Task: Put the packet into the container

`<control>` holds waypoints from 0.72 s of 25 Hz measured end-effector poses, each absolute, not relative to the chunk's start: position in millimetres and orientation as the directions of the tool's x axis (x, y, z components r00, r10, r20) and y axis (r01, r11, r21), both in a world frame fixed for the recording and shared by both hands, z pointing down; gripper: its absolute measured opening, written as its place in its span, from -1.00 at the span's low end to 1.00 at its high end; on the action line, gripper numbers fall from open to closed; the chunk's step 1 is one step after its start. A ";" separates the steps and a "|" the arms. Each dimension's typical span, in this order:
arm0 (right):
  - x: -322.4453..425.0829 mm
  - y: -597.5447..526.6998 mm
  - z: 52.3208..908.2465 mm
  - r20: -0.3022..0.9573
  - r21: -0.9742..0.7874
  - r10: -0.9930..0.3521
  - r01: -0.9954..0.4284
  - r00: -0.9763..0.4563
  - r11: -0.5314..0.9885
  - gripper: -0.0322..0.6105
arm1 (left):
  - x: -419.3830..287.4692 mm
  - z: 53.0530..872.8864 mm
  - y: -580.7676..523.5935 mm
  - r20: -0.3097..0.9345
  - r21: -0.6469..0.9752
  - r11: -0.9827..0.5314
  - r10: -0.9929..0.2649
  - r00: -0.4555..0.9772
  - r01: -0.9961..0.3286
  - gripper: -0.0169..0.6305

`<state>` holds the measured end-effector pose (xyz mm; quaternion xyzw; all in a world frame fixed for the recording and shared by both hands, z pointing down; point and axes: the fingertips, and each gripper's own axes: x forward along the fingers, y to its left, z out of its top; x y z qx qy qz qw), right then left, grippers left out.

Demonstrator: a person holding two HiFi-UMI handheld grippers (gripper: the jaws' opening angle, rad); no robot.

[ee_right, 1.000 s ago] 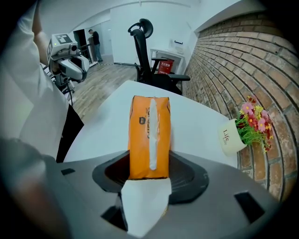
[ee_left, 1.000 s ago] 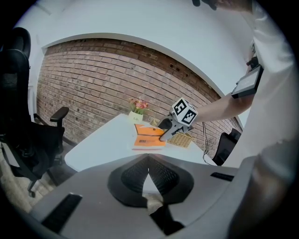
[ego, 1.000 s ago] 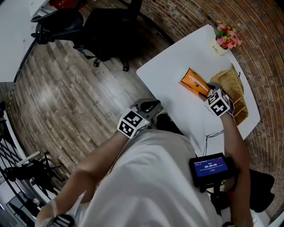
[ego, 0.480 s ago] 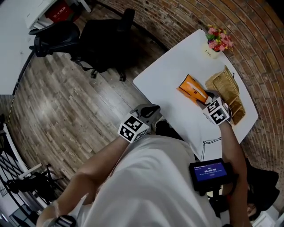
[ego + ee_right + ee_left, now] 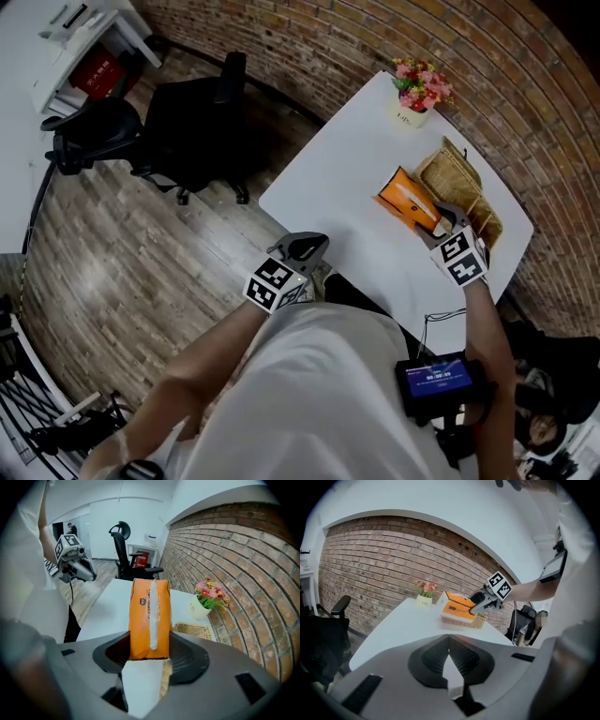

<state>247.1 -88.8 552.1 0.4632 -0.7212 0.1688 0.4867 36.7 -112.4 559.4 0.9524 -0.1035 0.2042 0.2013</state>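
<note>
An orange packet with a white stripe down its middle hangs just above the white table. My right gripper is shut on its near end. In the right gripper view the packet stands out from between the jaws. A woven wicker basket sits right behind the packet, toward the brick wall; the left gripper view shows the packet over the basket's near side. My left gripper hovers off the table's near edge with its jaws together and nothing in them.
A small pot of pink flowers stands at the table's far corner. A black office chair is on the wooden floor to the left. A brick wall runs along the table's far side. A cable and a small screen hang by my right arm.
My right gripper has risen with the orange packet, lifting it off the table beside the basket. The left gripper has drifted a little along the table's edge.
</note>
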 end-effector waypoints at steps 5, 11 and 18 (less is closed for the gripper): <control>296.2 -82.5 534.3 0.841 0.259 -0.541 -0.866 -0.016 0.428 -0.17 | 60.9 556.4 -109.6 0.421 0.339 -0.912 -0.074 0.904 -0.233 -0.91; 343.8 -86.4 521.2 0.834 0.298 -0.550 -0.880 0.051 0.371 -0.17 | 77.3 557.4 -108.7 0.428 0.344 -0.913 -0.054 0.902 -0.218 -0.91; 383.4 -88.5 544.6 0.863 0.285 -0.498 -0.895 0.084 0.343 -0.17 | 86.4 565.3 -109.8 0.452 0.352 -0.909 -0.044 0.891 -0.223 -0.91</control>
